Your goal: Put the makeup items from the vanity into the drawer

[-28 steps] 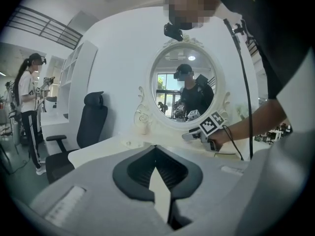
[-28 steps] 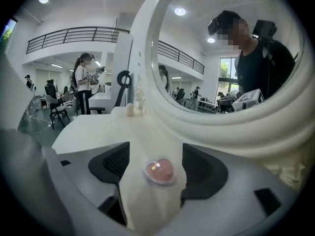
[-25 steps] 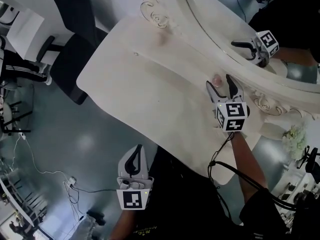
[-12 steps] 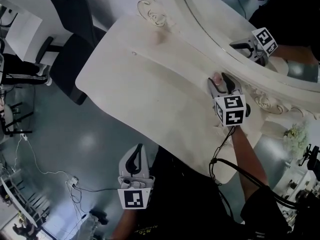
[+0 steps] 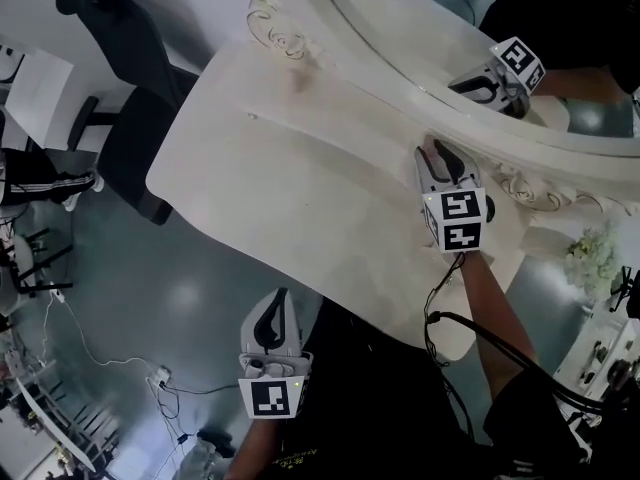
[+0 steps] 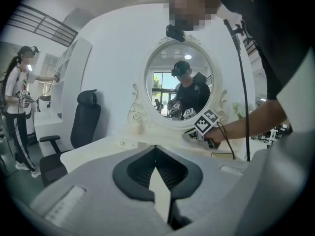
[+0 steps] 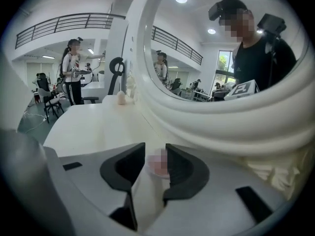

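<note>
A small pale pink makeup item (image 7: 158, 162) stands on the white vanity top (image 5: 300, 178) at the foot of the oval mirror's frame (image 5: 400, 63). My right gripper (image 5: 437, 150) reaches over it from the near side. Its jaws are closing, with the pink item between them and both pads against its sides in the right gripper view (image 7: 156, 152). In the head view the jaws hide most of the item. My left gripper (image 5: 277, 298) hangs off the vanity's front edge, shut and empty; its tips meet in the left gripper view (image 6: 155, 147). No drawer shows open.
Another small pinkish item (image 5: 298, 76) sits by the mirror's left scroll. A black office chair (image 5: 130, 118) stands left of the vanity. White flowers (image 5: 590, 258) are at the right end. A person (image 6: 19, 107) stands far off at the left. Cables lie on the floor.
The right gripper's jaws have drawn together around the pink item, from wide apart to touching it. The left gripper has kept its place.
</note>
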Motion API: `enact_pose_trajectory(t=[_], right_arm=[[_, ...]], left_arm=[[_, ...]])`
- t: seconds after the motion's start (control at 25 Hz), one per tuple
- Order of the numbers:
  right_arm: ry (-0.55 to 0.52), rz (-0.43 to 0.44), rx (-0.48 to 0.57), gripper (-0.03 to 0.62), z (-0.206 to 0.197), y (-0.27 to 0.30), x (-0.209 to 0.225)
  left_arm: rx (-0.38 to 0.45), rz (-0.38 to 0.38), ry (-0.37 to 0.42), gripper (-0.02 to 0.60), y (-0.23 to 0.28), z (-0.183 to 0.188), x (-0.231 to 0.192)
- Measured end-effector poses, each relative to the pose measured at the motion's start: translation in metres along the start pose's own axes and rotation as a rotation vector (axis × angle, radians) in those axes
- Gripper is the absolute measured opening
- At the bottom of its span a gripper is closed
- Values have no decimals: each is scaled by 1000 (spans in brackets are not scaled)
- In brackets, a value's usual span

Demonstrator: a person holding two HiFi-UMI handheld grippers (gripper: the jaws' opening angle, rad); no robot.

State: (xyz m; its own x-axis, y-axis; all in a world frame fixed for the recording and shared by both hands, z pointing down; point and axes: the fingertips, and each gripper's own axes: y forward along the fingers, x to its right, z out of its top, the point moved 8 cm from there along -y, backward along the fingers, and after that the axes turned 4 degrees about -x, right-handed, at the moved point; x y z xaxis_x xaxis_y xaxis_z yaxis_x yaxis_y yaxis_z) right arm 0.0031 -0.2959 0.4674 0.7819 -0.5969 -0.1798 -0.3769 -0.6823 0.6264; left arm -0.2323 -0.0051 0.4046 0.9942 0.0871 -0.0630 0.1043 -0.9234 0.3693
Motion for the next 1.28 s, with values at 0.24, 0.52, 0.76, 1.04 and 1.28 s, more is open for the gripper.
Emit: enact_pose_trajectory(t=[0.24, 0.52, 0.76, 1.04, 1.28], right_arm=[[7, -31, -76, 305, -9, 13, 5], [122, 73, -160, 232, -7, 18, 8], [108, 104, -178, 230, -7, 10, 5], [140, 144, -71, 230, -1, -64, -8], [226, 110, -122, 230, -52, -155, -12]], left_arm=[[-17, 12, -11, 21, 0, -4, -2], [-18, 24, -23, 21, 4, -4, -3], [-23, 16, -17, 21, 5, -3, 0], [-9, -4, 3, 21, 7, 2, 1], [5, -69, 28, 21, 15, 8, 12]])
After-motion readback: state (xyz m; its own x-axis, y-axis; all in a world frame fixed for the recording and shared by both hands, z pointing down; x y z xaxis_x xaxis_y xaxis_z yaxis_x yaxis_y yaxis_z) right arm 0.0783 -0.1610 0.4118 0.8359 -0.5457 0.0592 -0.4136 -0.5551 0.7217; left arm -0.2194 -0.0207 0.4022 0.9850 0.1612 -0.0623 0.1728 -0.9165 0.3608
